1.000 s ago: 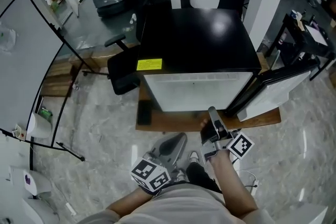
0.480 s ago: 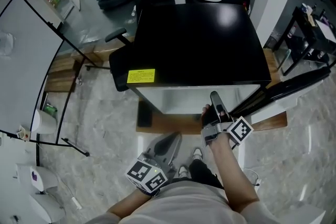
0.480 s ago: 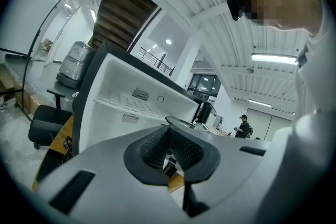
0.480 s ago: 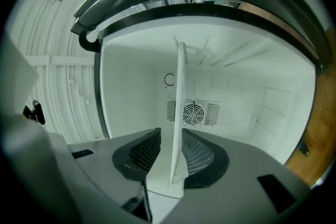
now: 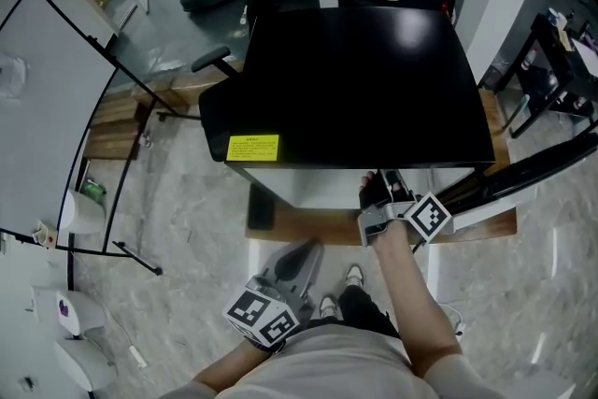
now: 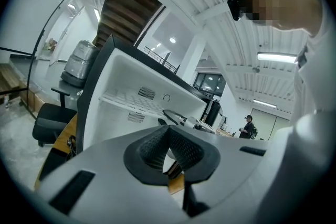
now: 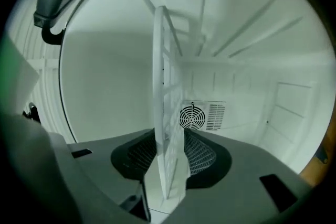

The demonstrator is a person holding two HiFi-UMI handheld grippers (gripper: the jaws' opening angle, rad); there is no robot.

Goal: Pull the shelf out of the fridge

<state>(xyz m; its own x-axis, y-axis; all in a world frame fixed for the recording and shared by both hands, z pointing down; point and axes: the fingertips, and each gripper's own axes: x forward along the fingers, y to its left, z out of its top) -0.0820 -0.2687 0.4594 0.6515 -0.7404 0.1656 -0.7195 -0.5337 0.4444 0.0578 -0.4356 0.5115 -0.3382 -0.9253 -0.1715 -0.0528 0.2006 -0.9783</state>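
The shelf point(image 7: 167, 128) is a single white slatted panel sitting inside the fridge point(image 5: 355, 79). In the right gripper view it shows edge-on, running up the middle of the picture, with its front edge between the jaws of the right tool point(image 7: 168, 157). Those jaws have just been opening and stand wide. The shelf is between them, but the pads do not look pressed on it, so I read this tool as released.

I judge the shelf to be light, stiff and thin, with a smooth surface that could slip. It may also bind on its rails if pulled crooked. The best hold looks like the middle of the front edge, clamped squarely and drawn straight out.

Behind the shelf, one round fan grille point(image 7: 191, 117) sits on the white back wall.

From the head view, the right tool point(image 5: 388, 192) reaches under the fridge's black top, and one door point(image 5: 542, 168) hangs open to the right. The left tool point(image 5: 299, 262) waits low, near my body and apart from the fridge. Its jaws are clenched together on nothing.

By count there is one shelf in view, one fridge and two tools.
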